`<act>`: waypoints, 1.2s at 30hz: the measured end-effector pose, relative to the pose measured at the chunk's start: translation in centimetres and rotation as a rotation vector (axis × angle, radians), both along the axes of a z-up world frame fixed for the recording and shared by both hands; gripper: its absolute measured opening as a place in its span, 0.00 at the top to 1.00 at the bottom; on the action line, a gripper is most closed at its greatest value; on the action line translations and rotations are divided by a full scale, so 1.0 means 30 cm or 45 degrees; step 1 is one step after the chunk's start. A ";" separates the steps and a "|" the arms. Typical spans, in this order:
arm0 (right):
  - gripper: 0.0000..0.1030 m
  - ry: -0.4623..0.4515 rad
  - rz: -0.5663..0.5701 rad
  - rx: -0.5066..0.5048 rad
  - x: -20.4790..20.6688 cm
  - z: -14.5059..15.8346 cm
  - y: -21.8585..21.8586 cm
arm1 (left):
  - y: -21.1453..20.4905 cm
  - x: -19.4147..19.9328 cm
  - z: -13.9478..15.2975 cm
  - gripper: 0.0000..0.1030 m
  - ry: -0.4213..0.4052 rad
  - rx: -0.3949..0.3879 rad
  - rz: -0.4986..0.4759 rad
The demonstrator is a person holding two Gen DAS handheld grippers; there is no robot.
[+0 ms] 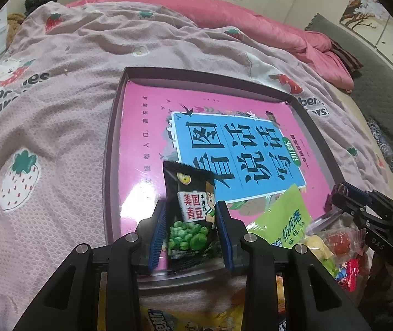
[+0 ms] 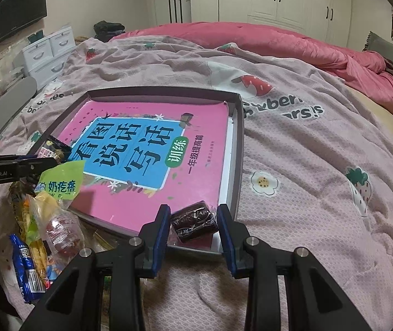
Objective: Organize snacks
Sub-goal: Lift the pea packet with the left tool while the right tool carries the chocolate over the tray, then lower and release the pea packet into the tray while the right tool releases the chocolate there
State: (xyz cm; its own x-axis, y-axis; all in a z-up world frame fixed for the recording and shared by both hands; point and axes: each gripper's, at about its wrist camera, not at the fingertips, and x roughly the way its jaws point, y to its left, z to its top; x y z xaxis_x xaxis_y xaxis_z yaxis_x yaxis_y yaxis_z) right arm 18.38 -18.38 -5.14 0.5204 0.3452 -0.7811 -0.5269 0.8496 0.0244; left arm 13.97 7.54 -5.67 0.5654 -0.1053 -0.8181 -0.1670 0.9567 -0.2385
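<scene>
Left wrist view: the green-pea packet [image 1: 189, 218] is clamped by the left gripper [image 1: 191, 230] over the tray [image 1: 111, 149]. The dark wrapped snack [image 2: 193, 220] is clamped by the right gripper [image 2: 193, 230]. A snack pile [image 2: 45, 220] is heaped beside the tray's near edge.

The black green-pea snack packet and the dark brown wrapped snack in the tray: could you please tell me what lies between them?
In the right wrist view, only the pink book cover and the light green packet's tip.
</scene>
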 end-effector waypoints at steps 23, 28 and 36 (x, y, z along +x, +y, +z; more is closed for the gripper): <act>0.59 -0.038 -0.023 0.054 -0.013 0.041 -0.033 | 0.029 -0.067 0.131 0.44 -0.095 0.002 0.029; 0.58 -0.060 -0.028 0.099 -0.019 0.067 -0.047 | 0.031 -0.093 0.170 0.41 -0.129 0.003 0.030; 0.53 -0.116 0.002 0.179 -0.054 0.120 -0.056 | 0.030 -0.121 0.217 0.40 -0.166 -0.002 0.025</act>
State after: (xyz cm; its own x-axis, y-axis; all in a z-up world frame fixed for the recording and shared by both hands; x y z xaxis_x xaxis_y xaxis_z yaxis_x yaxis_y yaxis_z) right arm 16.78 -20.07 -1.53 0.5864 0.4487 -0.6743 -0.5335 0.8404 0.0953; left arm 10.34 8.43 0.84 0.6690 -0.0944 -0.7372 -0.1531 0.9531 -0.2610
